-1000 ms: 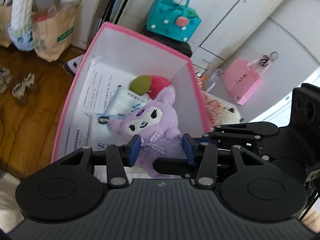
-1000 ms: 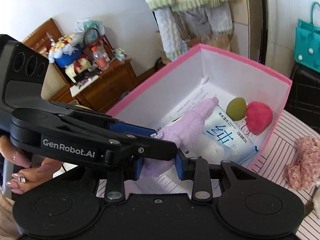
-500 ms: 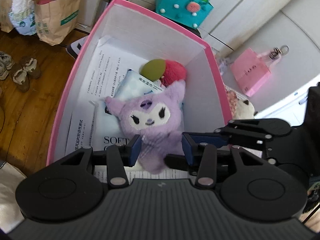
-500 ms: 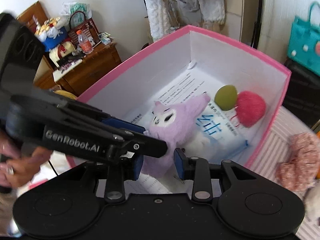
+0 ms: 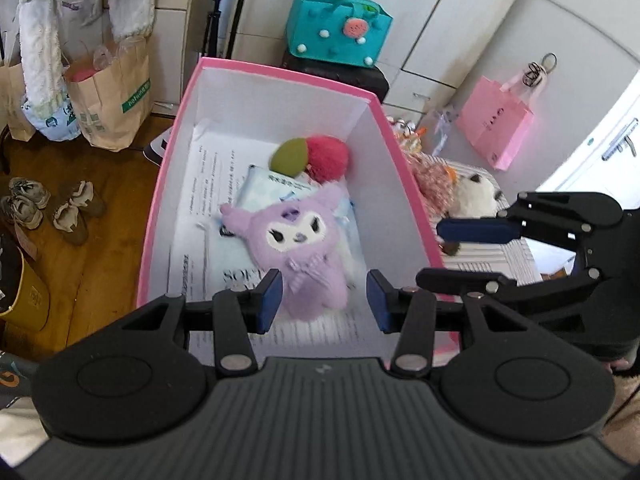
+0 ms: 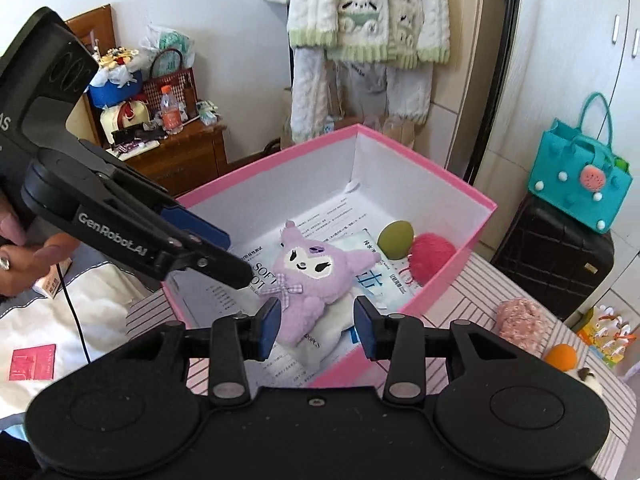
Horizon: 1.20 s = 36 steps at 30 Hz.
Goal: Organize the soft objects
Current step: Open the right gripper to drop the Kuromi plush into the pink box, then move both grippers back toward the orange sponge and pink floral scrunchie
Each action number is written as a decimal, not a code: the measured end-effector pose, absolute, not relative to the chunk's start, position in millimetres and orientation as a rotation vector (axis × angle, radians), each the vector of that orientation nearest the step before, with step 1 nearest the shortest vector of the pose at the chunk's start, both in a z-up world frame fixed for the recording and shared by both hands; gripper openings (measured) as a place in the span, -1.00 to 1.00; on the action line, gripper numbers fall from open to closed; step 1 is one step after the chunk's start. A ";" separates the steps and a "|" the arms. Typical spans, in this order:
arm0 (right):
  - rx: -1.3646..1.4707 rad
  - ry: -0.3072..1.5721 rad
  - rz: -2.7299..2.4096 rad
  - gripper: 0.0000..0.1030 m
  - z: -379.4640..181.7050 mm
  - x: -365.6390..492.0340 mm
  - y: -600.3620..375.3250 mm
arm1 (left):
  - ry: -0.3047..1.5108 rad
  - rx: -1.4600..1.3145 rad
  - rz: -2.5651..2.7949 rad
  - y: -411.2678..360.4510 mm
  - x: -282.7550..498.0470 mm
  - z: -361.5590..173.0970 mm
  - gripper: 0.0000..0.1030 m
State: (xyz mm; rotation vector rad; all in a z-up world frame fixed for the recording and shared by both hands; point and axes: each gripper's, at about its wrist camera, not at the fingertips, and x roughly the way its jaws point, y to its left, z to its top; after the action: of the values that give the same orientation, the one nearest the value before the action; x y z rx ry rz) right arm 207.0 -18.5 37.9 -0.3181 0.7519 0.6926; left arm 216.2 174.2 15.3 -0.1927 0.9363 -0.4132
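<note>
Released, purple plush [image 5: 298,248] apparently rests in box [image 5: 280,74].

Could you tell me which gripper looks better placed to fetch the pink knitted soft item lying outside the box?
Probably the right gripper: the pink knitted soft item lies on the striped tablecloth on its side of the pink cardboard box. The left gripper is open over that box, above the purple plush toy.

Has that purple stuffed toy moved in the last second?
Yes. The purple plush was clamped between both grippers above the pink box; now it lies released on the papers inside.
</note>
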 end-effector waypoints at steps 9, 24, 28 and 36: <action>-0.301 0.681 0.724 -0.08 65.6 169.5 -36.7 | 0.902 -0.125 -0.407 165.2 180.8 50.8 -0.09; -0.325 0.540 0.735 0.07 106.6 100.5 -79.6 | 0.771 0.072 -0.451 125.2 94.4 100.3 0.15; -0.340 0.521 0.710 0.07 106.4 83.2 -95.0 | 0.749 0.098 -0.455 112.7 78.5 101.6 0.22; -0.316 0.520 0.627 0.08 90.7 53.3 -135.8 | 0.732 0.168 -0.542 77.6 59.3 93.7 0.35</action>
State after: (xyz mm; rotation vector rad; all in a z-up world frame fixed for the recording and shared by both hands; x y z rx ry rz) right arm 53.3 -135.8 90.7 -0.3165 0.5196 0.6266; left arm 59.3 77.6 93.7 0.1684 0.7322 -0.5419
